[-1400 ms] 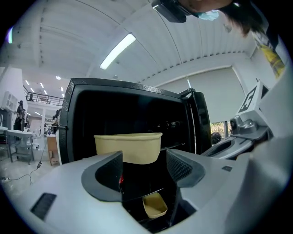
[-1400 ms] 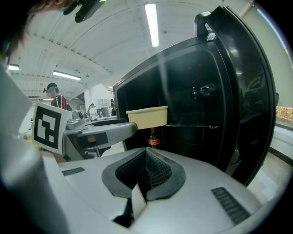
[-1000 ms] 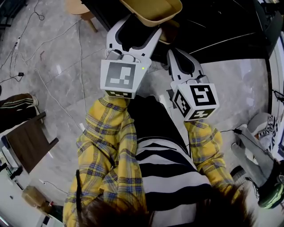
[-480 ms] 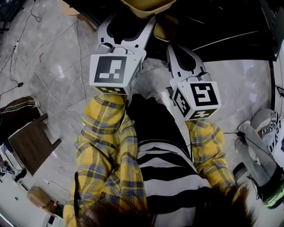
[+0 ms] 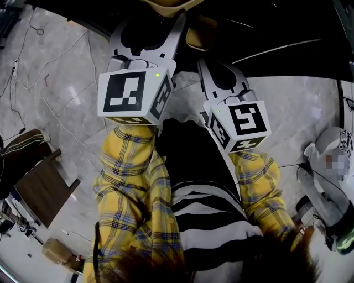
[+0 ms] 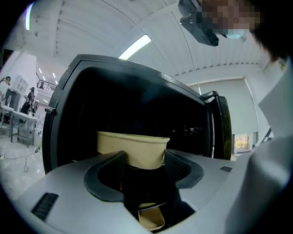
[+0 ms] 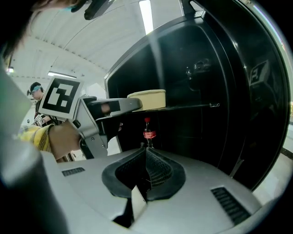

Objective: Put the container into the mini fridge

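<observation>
1. Your left gripper (image 5: 149, 15) is reaching into the open front of the mini fridge (image 6: 57, 114), with the tan container (image 6: 132, 145) between its jaws.
2. In the left gripper view, the two pads stand wide apart, one against each side of the container's lower wall. They seem to be pressing on it, though the dark interior makes the contact hard to confirm.
3. From your right gripper's view, the container sits level on the thin wire shelf (image 7: 192, 106) inside the fridge. The left gripper's fingers reach in around it from the left.
4. Below that shelf, deeper in the fridge, a small bottle (image 7: 147, 131) with a red cap and red label stands upright.
5. Your right gripper (image 7: 146, 155) hangs just beside the left one, outside the fridge. Its jaws are closed together with nothing between them.
6. In the head view, both of your yellow plaid sleeves (image 5: 133, 182) stretch forward over a pale marble floor (image 5: 61, 94).
</observation>
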A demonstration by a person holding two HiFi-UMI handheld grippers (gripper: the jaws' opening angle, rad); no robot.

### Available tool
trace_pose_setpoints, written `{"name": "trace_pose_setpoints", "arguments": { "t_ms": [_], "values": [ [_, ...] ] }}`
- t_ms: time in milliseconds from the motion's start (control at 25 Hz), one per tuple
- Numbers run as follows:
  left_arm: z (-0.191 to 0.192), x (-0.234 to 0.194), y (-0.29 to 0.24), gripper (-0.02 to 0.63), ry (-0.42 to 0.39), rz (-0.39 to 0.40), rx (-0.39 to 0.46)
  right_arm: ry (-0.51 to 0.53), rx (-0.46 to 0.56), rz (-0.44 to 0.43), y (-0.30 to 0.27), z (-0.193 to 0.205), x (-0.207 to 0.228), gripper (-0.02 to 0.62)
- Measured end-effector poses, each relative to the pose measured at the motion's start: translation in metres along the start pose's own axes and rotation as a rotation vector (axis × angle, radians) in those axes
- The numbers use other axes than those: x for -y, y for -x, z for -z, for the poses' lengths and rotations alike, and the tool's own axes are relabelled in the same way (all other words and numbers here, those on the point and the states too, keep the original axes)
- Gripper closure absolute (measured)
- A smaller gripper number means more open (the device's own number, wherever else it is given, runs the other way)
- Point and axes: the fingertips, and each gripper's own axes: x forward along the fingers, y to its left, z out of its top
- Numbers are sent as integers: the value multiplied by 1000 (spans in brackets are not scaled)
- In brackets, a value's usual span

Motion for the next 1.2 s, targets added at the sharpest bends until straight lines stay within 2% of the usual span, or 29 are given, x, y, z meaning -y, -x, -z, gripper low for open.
{"name": "trace_pose_setpoints", "arguments": {
  "t_ms": [160,400,720,920,1040,1200],
  "values": [
    [-1,-3,-3,322,-15,-2,-13,-8,-11,4,-2,7,-2,568],
    [-11,-2,-9,331,-111,-14,-22,-10,-34,5,0,19,-4,568],
    [-11,-7,-20,331,-120,4,-36,-20,-53,12,-2,30,-5,568],
    [-14,-4,-18,331,-152,26,-32,-20,-47,12,-1,27,-6,568],
    [-14,-6,-9,331,-135,27,-24,-16,-37,15,0,21,-6,568],
    [-19,-5,5,331,-63,23,-12,-11,-19,24,3,12,-4,568]
  ]
}}
